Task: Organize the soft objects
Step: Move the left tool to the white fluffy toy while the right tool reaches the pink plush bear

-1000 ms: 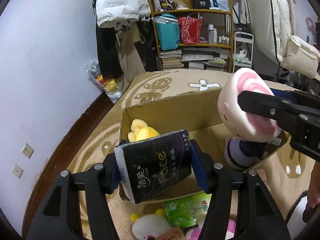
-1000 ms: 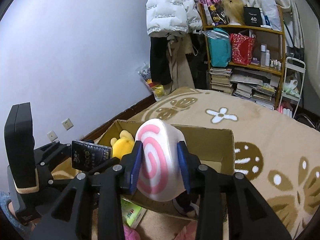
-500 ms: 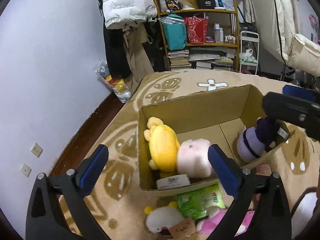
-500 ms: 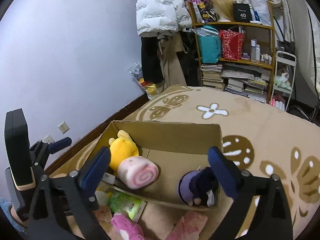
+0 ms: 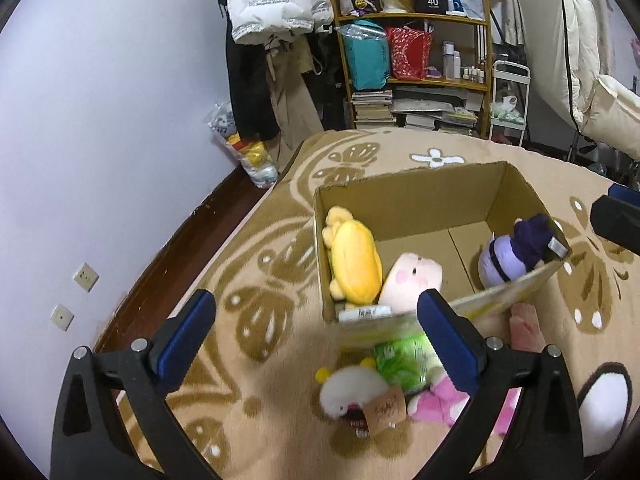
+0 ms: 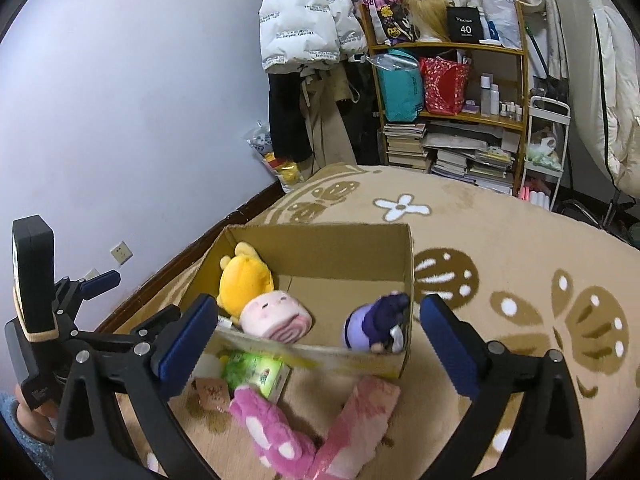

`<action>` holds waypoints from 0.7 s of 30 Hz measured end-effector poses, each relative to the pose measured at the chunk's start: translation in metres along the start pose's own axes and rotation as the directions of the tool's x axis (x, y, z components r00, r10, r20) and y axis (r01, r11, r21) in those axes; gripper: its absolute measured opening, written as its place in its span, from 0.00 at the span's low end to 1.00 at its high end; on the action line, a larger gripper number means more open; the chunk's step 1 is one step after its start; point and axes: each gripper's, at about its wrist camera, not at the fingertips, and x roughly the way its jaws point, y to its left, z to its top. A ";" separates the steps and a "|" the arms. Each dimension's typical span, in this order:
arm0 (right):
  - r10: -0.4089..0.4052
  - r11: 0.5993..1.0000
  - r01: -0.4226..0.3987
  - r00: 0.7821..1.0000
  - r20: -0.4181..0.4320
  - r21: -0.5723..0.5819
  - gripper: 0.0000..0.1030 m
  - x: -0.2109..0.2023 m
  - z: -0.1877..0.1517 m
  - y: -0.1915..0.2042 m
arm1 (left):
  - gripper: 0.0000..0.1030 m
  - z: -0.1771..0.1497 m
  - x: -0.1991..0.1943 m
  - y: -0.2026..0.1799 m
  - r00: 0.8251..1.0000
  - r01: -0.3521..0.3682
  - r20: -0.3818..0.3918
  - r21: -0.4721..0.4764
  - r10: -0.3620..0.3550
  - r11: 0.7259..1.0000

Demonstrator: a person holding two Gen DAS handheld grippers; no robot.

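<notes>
An open cardboard box [image 5: 416, 196] [image 6: 320, 240] on the rug holds a yellow plush [image 5: 354, 260] [image 6: 244, 280], a pink swirl-roll plush [image 5: 410, 280] [image 6: 276, 316], a purple plush [image 5: 512, 256] [image 6: 374, 326] and a tissue pack [image 5: 364, 313]. My left gripper [image 5: 316, 340] is open and empty above the rug in front of the box. My right gripper [image 6: 316, 344] is open and empty over the box's near wall. In front of the box lie a green pack [image 5: 404, 360] [image 6: 256, 372], a white plush [image 5: 352, 392], a pink plush [image 6: 272, 428] and a pink towel [image 6: 360, 424].
A purple wall [image 5: 100, 120] with sockets [image 5: 85, 277] runs along the left. A wooden shelf [image 5: 416, 72] with bags and books, hanging coats [image 5: 276, 8] and a white cart [image 5: 510, 96] stand at the back. The patterned tan rug [image 6: 500, 248] spreads to the right.
Both grippers opened and let go: the dark tissue pack and the pink swirl plush now lie in the box. Both grippers have pulled back and up from the box.
</notes>
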 end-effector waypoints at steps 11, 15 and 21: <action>-0.015 1.000 0.014 0.999 -0.031 -0.016 1.00 -0.018 -0.025 0.025 | 0.97 -0.025 -0.023 0.000 0.999 -0.027 -0.026 0.050 0.029 0.998; 0.007 1.000 -0.007 0.999 -0.054 -0.015 1.00 -0.017 -0.035 0.033 | 0.97 -0.037 -0.025 0.004 0.998 -0.022 -0.061 0.054 0.026 0.998; 0.008 1.000 -0.009 0.995 -0.099 -0.011 1.00 -0.006 -0.051 0.042 | 0.97 -0.050 -0.019 0.006 0.993 -0.032 -0.113 0.057 0.038 0.998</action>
